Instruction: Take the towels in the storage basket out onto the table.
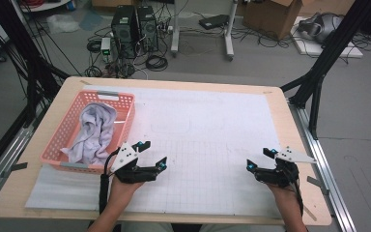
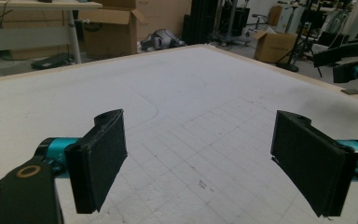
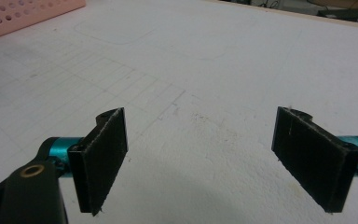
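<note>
White table mat [image 1: 212, 145]; basket [image 1: 63, 130] half-hides towel [image 1: 94, 135] beside left tool [image 1: 152, 154].

The wooden table [image 1: 283, 121] carries a white sheet [image 1: 212, 140] printed with a faint grid and several thin outlines. The sheet covers most of the tabletop and leaves a bare wooden border on all sides.

On the grey floor beyond the far edge:
- Two black computer towers [image 1: 135, 29] stand side by side, with coiled cables [image 1: 157, 62] just beside them.
- A white desk frame [image 1: 229, 31] stands to their right.
- A cardboard box [image 1: 270, 17] sits near a grey device [image 1: 319, 26], which rests on a white board.

Black frame struts [image 1: 328, 53] rise at both sides of the table.
</note>
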